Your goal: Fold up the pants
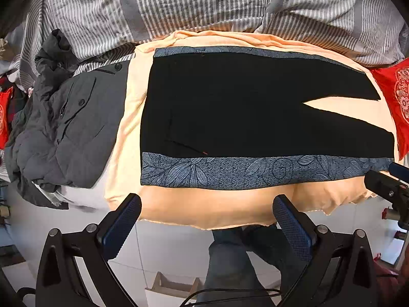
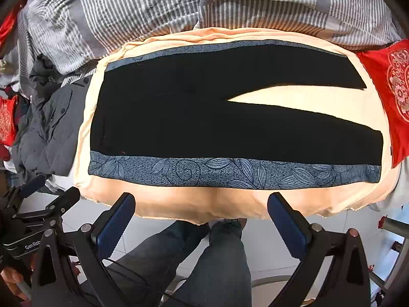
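Black pants point(image 1: 230, 107) with blue flower-print side bands, spread flat on a peach sheet point(image 1: 217, 209) on the bed, in the middle of both frames. Waist at the left, two legs reaching right with a thin gap between them. Dark grey jacket point(image 1: 69, 133) bunched at the left of the frame, just beside the sheet. Red cushion point(image 1: 393, 97) at the right edge, near the leg ends. Striped grey quilt point(image 1: 191, 5) across the top.

Left hand-held gripper point(image 1: 207, 217) at the bottom of the left wrist view, jaws wide apart, holding nothing, above the near edge of the sheet. Right hand-held gripper point(image 2: 202, 215) the same: wide, holding nothing, not touching the pants. Legs in jeans point(image 2: 219, 263) below, standing on a white tile floor.
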The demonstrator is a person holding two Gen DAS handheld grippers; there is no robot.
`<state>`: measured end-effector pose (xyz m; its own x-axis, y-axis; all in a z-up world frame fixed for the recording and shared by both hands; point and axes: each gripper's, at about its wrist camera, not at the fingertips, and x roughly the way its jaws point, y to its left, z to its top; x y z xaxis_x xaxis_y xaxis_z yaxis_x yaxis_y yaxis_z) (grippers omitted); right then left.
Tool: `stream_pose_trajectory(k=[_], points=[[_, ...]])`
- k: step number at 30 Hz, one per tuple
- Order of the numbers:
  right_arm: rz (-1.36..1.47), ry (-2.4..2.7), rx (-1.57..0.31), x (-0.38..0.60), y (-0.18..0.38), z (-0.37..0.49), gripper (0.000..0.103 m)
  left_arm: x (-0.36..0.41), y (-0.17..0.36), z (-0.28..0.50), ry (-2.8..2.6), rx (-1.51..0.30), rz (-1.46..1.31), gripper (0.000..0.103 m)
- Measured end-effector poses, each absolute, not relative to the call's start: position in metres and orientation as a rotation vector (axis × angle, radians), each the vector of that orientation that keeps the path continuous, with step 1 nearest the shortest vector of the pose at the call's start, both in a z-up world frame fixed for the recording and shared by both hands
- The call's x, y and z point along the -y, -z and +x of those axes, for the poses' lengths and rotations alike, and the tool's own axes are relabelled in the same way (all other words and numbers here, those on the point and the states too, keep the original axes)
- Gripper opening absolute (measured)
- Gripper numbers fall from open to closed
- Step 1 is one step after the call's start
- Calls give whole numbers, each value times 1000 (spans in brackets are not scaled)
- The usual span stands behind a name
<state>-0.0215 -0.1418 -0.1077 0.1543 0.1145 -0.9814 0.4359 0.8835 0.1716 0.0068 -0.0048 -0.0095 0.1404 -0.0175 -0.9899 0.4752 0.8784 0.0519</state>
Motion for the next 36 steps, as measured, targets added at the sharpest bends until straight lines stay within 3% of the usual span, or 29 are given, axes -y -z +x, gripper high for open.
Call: stream_pose_trajectory(k=[36], points=[[452,271,-1428,130,110,-19,103,-5,11,15,380,-1394,402,103]])
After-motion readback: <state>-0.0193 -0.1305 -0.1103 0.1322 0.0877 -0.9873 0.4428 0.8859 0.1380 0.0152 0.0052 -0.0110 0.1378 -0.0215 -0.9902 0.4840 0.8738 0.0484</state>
